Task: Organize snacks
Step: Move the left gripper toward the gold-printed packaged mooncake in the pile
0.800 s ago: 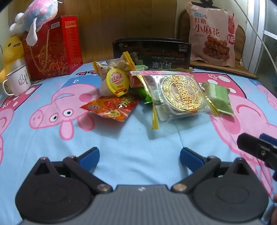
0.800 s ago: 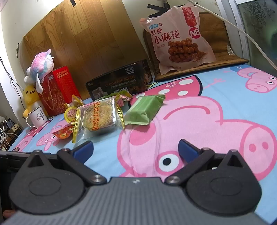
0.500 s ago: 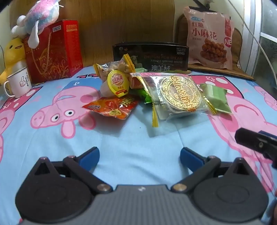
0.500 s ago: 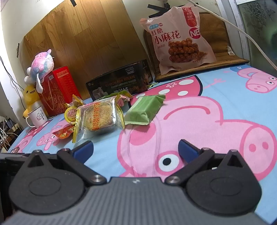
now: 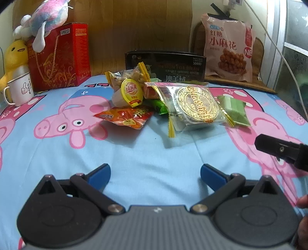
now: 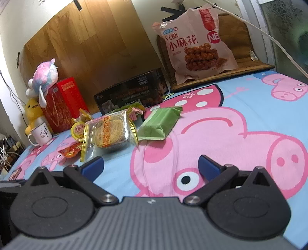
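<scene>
A heap of snacks lies mid-bed: a clear-wrapped golden mooncake, a green packet, an orange chip packet, a yellow-lidded jelly cup and a bag of nuts. My left gripper stands open over bare sheet, well short of the heap, nothing between its blue pads. My right gripper is open too, low over the sheet, nearest the mooncake and green packet. Part of the right gripper's body shows at the left wrist view's right edge.
A black box stands behind the heap. A large pink snack bag leans at the back right. A red gift box, plush toys and a white mug stand at the back left. A white cable hangs on the right.
The left wrist view has tilted up a little, so the heap and back wall sit lower in the picture. The right gripper's view is the same. Both stay open.
</scene>
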`<state>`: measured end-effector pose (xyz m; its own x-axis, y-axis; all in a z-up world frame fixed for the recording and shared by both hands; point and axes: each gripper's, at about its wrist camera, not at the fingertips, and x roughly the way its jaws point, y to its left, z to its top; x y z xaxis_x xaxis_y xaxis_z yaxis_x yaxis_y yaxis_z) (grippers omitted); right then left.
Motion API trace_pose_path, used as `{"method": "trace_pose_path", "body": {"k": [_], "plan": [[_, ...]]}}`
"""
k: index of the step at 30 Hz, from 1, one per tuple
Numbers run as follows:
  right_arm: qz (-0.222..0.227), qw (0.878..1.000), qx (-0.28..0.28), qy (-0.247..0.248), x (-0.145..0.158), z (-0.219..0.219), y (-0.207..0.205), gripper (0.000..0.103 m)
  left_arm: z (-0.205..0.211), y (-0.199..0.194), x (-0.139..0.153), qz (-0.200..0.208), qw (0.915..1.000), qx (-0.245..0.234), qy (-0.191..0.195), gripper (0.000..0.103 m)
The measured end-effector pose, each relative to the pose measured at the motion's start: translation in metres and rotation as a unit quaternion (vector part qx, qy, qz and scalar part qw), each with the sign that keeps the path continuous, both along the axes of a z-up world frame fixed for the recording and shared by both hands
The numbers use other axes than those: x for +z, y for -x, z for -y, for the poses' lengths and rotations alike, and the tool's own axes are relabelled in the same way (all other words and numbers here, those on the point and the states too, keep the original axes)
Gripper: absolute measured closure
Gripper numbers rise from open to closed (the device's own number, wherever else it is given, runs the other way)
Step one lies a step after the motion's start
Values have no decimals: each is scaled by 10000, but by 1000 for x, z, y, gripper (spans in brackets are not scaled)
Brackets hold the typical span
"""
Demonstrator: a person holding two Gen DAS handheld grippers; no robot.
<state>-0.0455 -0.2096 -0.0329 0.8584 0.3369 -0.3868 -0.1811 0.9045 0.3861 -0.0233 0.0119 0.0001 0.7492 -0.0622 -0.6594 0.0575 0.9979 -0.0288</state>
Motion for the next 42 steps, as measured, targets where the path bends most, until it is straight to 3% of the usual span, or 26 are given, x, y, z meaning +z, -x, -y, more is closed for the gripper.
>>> {"method": "trace_pose_path", "body": {"k": [5,13,21,26,30,42], "plan": [[3,10000,-46,-40,0,0,-2,0,0,2,1,124,9999,-53,9,0],[-4,10000,-63,45,1,-3,-2,0,-6,14,19,1139,9932,67,-229,0],[-20,9998,-71,175,1,-6,-3,0,-33,3,23,1354,9880,698,-253,0],[-20,9995,-88,310,2,-10,-2,0,-43,0,25,1484,9860,700,-301,0],[94,9991,-43,423,5,-14,0,0,-49,-6,17,1233,9898,696,-122,0],[757,9916,198,1032,19,-35,-4,0,-60,7,18,1714,9797,986,341,0]]}}
